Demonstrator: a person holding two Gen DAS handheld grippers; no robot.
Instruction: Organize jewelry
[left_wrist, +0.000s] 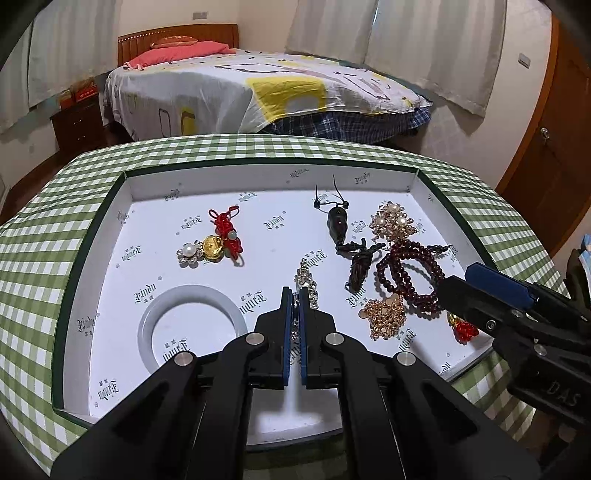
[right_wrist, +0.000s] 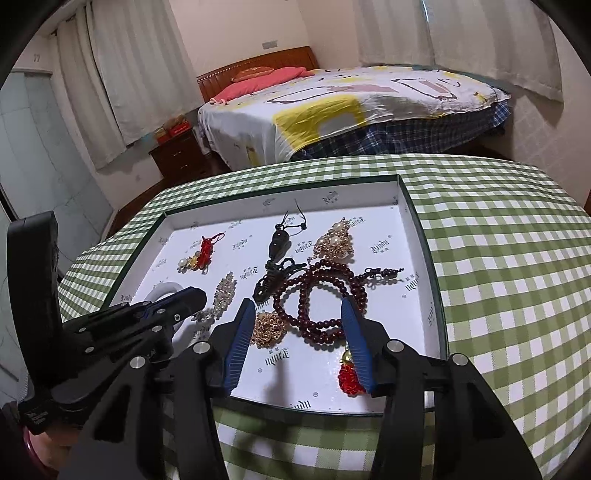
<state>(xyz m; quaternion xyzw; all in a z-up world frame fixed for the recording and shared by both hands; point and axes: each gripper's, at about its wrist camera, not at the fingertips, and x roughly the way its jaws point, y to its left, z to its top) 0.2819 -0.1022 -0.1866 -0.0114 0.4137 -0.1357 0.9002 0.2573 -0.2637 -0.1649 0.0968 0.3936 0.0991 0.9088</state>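
Note:
A white-lined tray (left_wrist: 147, 184) (right_wrist: 417, 236) holds the jewelry. My left gripper (left_wrist: 294, 295) is shut on the near end of a rhinestone chain (left_wrist: 306, 278) (right_wrist: 223, 291), which stretches away from the fingers over the tray floor. My right gripper (right_wrist: 297, 310) is open and empty above the dark red bead bracelet (right_wrist: 325, 291) (left_wrist: 402, 266) and a gold chain clump (right_wrist: 269, 326) (left_wrist: 386, 314). A red charm with a gold piece (right_wrist: 349, 376) lies by its right finger. A red-knot gold coin and pearl brooch (left_wrist: 218, 243) lie at the left.
A white bangle (left_wrist: 192, 325) lies at the tray's near left. A dark pendant on a cord (left_wrist: 338, 221) and a pearl-and-gold brooch (left_wrist: 393, 221) lie at the far right. The tray sits on a green checked tablecloth (right_wrist: 498, 258). A bed (left_wrist: 258, 88) stands behind.

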